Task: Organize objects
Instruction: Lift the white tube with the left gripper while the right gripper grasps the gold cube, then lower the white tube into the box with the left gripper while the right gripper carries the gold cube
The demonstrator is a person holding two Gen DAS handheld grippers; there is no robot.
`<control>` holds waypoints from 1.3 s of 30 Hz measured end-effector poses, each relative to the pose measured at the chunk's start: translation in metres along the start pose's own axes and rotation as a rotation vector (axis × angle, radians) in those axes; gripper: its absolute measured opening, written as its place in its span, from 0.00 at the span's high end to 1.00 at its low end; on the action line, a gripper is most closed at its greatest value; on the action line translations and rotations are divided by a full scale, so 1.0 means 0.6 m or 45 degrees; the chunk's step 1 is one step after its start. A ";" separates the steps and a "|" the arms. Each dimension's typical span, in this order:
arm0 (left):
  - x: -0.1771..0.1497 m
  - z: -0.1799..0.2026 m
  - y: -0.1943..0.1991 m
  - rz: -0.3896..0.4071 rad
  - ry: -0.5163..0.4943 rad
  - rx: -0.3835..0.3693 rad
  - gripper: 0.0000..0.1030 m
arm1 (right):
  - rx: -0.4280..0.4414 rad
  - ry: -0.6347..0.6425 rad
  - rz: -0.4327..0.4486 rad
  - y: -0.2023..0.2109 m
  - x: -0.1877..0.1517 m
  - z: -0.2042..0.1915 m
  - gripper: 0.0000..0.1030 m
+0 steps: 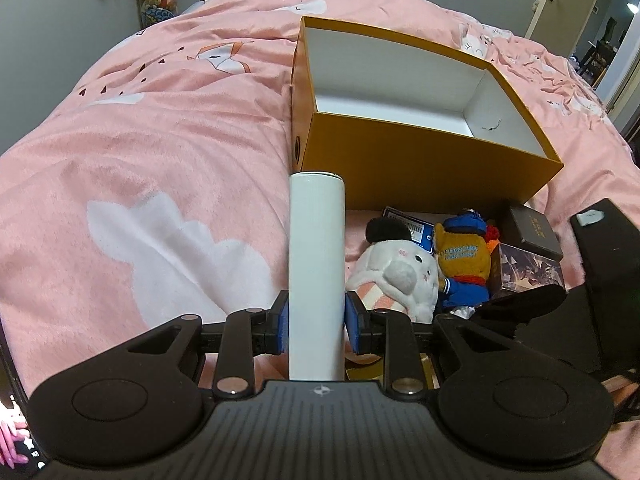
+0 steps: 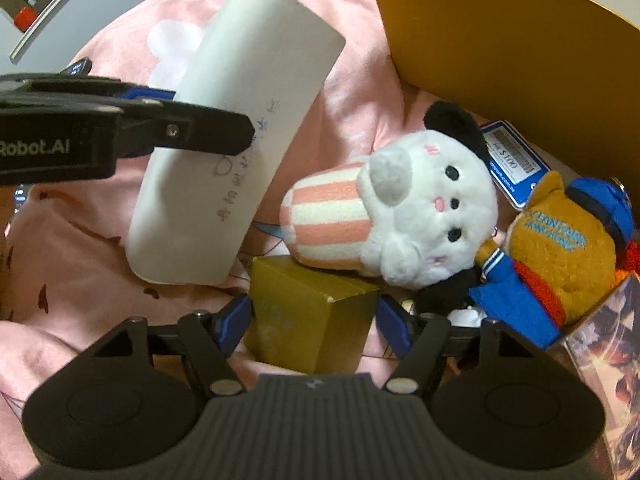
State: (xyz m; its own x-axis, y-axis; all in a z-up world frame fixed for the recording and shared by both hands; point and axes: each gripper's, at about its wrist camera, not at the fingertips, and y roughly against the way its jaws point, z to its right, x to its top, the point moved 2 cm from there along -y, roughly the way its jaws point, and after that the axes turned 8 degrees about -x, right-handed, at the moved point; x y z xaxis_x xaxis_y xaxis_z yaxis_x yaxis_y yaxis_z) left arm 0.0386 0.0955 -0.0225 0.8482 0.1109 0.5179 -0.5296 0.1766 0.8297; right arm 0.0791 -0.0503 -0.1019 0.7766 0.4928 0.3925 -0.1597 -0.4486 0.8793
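Observation:
My left gripper (image 1: 316, 322) is shut on a white cylinder (image 1: 316, 264) and holds it above the pink bed, its far end near the open orange box (image 1: 424, 160). The cylinder also shows in the right wrist view (image 2: 236, 140), with handwriting on it. My right gripper (image 2: 314, 316) has its jaws around a small gold box (image 2: 308, 316), pads close to its sides; whether they press it I cannot tell. A white plush (image 2: 412, 208) lies across the gold box's far edge. A brown plush in blue (image 2: 560, 248) lies beside it.
The orange box is empty with a white inside (image 1: 400, 80). A blue price tag (image 2: 512, 164), a picture box (image 1: 528, 272) and a dark small box (image 1: 534, 232) lie by the plushes. The right gripper's black body (image 1: 600, 280) is at right. Pink duvet (image 1: 160, 140) spreads left.

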 end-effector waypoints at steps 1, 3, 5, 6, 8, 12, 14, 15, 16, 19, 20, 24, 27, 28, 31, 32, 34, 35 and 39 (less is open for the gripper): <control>-0.001 -0.001 -0.001 -0.001 0.002 -0.003 0.70 | 0.006 -0.007 0.009 0.005 -0.001 0.001 0.38; -0.005 -0.001 -0.003 -0.008 0.014 -0.010 0.70 | 0.009 -0.032 0.016 0.017 -0.003 0.005 0.43; -0.008 0.001 -0.003 -0.008 0.016 -0.019 0.70 | 0.002 -0.042 0.027 0.028 -0.007 0.008 0.45; -0.009 0.003 -0.002 -0.005 0.011 -0.023 0.70 | -0.011 -0.047 0.039 0.035 -0.009 0.009 0.46; -0.010 0.008 0.004 0.008 -0.004 -0.031 0.70 | -0.030 -0.045 0.069 0.061 -0.017 0.004 0.47; -0.005 0.013 0.016 0.043 -0.009 -0.056 0.70 | -0.055 -0.058 0.148 0.100 -0.008 0.005 0.48; 0.002 0.015 0.022 0.057 -0.001 -0.069 0.70 | -0.082 -0.075 0.188 0.117 -0.002 0.011 0.48; 0.006 0.017 0.027 0.065 -0.005 -0.077 0.70 | -0.103 -0.082 0.214 0.130 0.000 0.015 0.48; 0.011 0.019 0.032 0.072 -0.010 -0.087 0.70 | -0.122 -0.085 0.237 0.136 0.006 0.016 0.48; 0.031 0.032 0.050 0.102 -0.043 -0.128 0.70 | -0.193 -0.110 0.309 0.172 0.017 0.026 0.48; 0.039 0.037 0.054 0.112 -0.052 -0.135 0.70 | -0.210 -0.109 0.329 0.190 0.025 0.030 0.48; 0.083 0.061 0.076 0.152 -0.095 -0.197 0.70 | -0.275 -0.125 0.413 0.252 0.053 0.060 0.48; 0.133 0.080 0.093 0.181 -0.155 -0.253 0.70 | -0.334 -0.118 0.484 0.291 0.083 0.085 0.48; 0.150 0.087 0.096 0.195 -0.177 -0.253 0.70 | -0.367 -0.109 0.509 0.302 0.094 0.092 0.48; 0.211 0.111 0.098 0.258 -0.240 -0.250 0.70 | -0.462 -0.092 0.568 0.324 0.133 0.120 0.48; 0.235 0.117 0.093 0.276 -0.250 -0.252 0.70 | -0.474 -0.099 0.583 0.329 0.146 0.132 0.48; 0.272 0.126 0.073 0.282 -0.251 -0.254 0.70 | -0.484 -0.128 0.596 0.332 0.173 0.161 0.48; 0.295 0.127 0.053 0.273 -0.238 -0.251 0.70 | -0.492 -0.142 0.594 0.327 0.184 0.175 0.48; 0.348 0.110 -0.057 0.135 -0.141 -0.254 0.70 | -0.515 -0.231 0.553 0.287 0.218 0.239 0.48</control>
State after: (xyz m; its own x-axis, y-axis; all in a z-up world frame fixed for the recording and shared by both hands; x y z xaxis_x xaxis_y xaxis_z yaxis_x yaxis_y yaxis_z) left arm 0.2338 0.0481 0.0708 0.7772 0.0335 0.6284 -0.5957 0.3607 0.7176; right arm 0.2405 -0.1702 0.0623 0.6746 0.1782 0.7164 -0.6750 -0.2441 0.6963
